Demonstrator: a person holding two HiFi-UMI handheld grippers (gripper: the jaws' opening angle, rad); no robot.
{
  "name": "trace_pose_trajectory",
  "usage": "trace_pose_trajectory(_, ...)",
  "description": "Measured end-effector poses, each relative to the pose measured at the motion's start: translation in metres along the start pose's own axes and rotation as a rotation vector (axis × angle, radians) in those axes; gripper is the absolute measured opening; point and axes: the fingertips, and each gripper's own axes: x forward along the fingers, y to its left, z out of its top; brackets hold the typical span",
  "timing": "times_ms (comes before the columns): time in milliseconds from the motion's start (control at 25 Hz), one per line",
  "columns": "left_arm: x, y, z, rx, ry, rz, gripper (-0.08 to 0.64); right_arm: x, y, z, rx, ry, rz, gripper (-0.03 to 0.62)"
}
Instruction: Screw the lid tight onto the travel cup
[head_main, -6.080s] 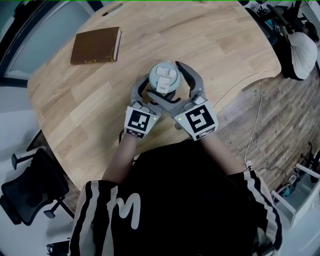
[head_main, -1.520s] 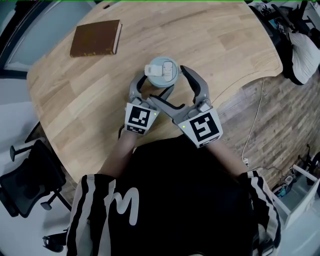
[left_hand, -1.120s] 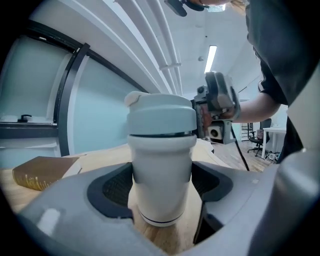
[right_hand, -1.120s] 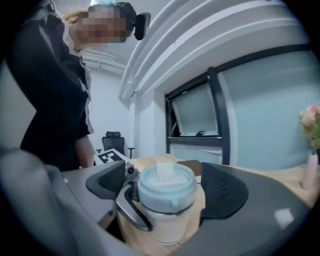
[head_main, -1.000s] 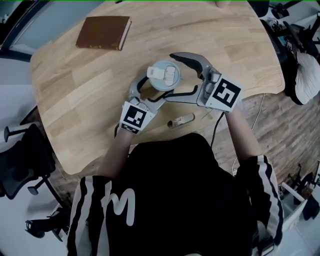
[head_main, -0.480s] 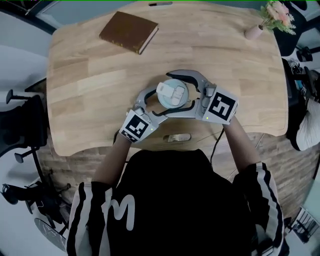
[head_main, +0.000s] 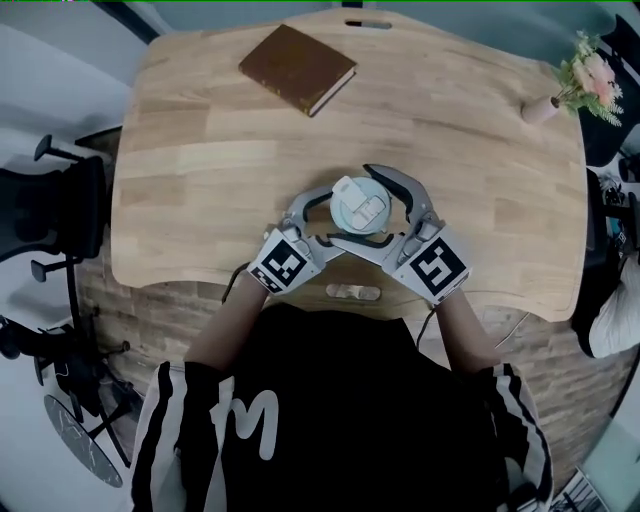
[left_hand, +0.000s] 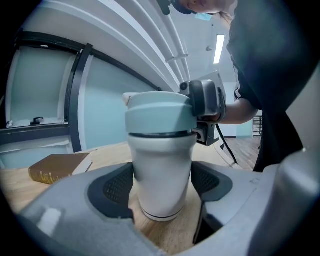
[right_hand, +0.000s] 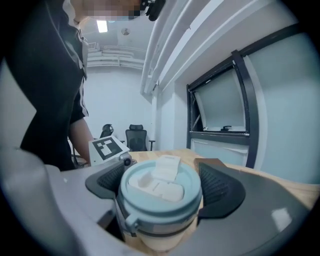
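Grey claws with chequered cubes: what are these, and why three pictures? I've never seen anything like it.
No robot here: a person holds a hand-held claw in each hand. The overhead picture comes from a camera on the person's head, looking down; the other two come from cameras riding on each claw. The left claw grips the body of a white travel cup standing on the light wooden table. The right claw is closed round its pale blue lid. A brown hardcover book and a small vase of pink flowers sit farther back.
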Motion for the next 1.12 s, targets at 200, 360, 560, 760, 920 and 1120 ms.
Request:
trace_pose_trajectory(200, -0.002, 0.002, 0.000, -0.005, -0.009, -0.013, 0.371, 0.003, -0.005, 0.001, 0.032, -0.006, -0.129, 0.462)
trace_pose_trajectory(360, -0.002, 0.003, -0.001, -0.005, -0.014, -0.018, 0.371, 0.004, -0.012, -0.001, 0.064, 0.009, -0.240, 0.462)
trace_pose_trajectory(560, 0.000, 0.003, -0.001, -0.010, -0.016, -0.037, 0.371, 0.001, -0.021, 0.000, 0.127, 0.005, -0.412, 0.462)
trace_pose_trajectory(760, -0.001, 0.003, -0.002, -0.004, -0.012, -0.042, 0.370, 0.000, -0.025, -0.002, 0.158, 0.011, -0.538, 0.462)
trace_pose_trajectory(920, -0.001, 0.002, -0.008, -0.004, 0.010, -0.047, 0.370, -0.002, -0.029, -0.003, 0.184, 0.004, -0.640, 0.462)
trace_pose_trajectory(1120, -0.001, 0.003, -0.005, 0.003, -0.007, -0.054, 0.370, -0.005, -0.033, -0.007, 0.206, 0.013, -0.751, 0.462)
